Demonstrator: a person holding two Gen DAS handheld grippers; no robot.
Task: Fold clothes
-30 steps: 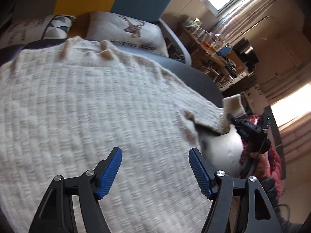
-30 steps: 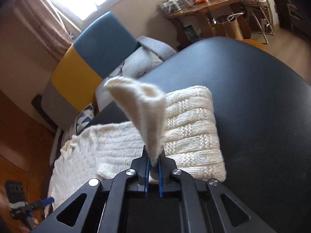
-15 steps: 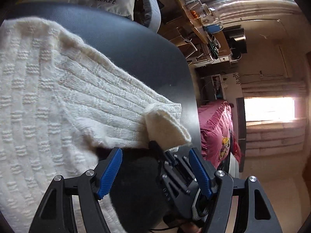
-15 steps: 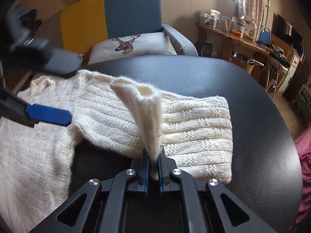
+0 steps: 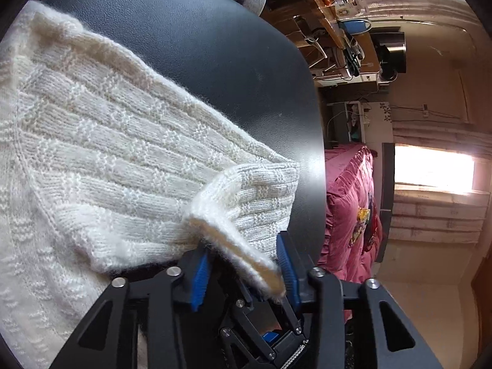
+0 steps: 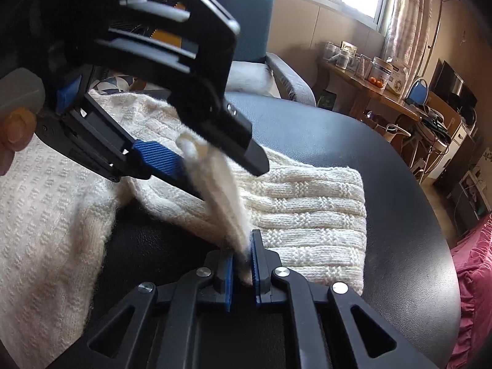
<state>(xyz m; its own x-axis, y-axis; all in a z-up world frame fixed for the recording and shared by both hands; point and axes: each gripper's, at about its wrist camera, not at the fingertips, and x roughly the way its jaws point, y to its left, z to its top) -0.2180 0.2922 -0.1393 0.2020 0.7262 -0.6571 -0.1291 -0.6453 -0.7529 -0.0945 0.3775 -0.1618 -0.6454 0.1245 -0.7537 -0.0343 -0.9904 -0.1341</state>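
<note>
- Cream cable-knit wool, the sweater (image 5: 101, 153) lies spread over the black leather table (image 5: 233, 61); its body sits to the left, its sleeve (image 6: 307, 215) runs out to the right, and the cuff (image 6: 215, 184) is lifted off the surface.
- The left gripper (image 5: 243, 273) has its jaws spread around the raised cuff, not yet pressing it. If it closes off-centre it may catch only one fuzzy layer, which could slide out.
- The right gripper (image 6: 243, 264) is clamped on the cuff's lower end. Letting go before the other claw bites would likely drop the cuff and lose the fold line.
- With both tools crowded on one small flap, they could knock together.
- Further right the sleeve's folded end nears the table edge; a hard tug could drag the loose knit off or stretch it.
</note>
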